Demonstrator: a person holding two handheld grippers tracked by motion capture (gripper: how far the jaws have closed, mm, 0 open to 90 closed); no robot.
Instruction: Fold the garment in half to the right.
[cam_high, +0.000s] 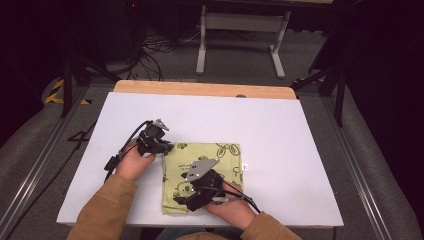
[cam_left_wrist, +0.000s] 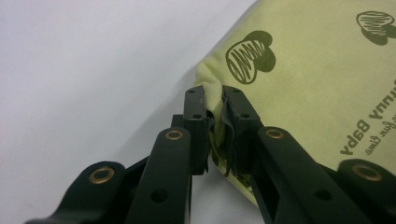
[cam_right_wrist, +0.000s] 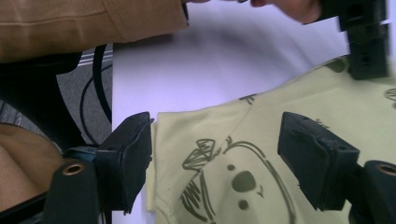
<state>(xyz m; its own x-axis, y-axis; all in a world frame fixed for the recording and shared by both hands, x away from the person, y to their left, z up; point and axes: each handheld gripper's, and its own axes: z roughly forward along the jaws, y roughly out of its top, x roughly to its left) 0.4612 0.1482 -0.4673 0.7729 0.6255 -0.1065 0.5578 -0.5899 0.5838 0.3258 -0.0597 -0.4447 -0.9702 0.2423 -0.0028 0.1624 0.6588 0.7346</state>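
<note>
Left gripper (cam_left_wrist: 214, 109) clamped on the far left corner of the folded yellow-green printed garment (cam_high: 210, 172), flat on the white table (cam_high: 280, 130) near its front edge. Right gripper (cam_right_wrist: 215, 158) spread wide over the garment's near left corner, pads clear of cloth.

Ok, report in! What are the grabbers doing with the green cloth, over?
Left gripper shut on green cloth corner. Right gripper open, jaws straddling the near corner. White table around it, nothing blocking.
</note>
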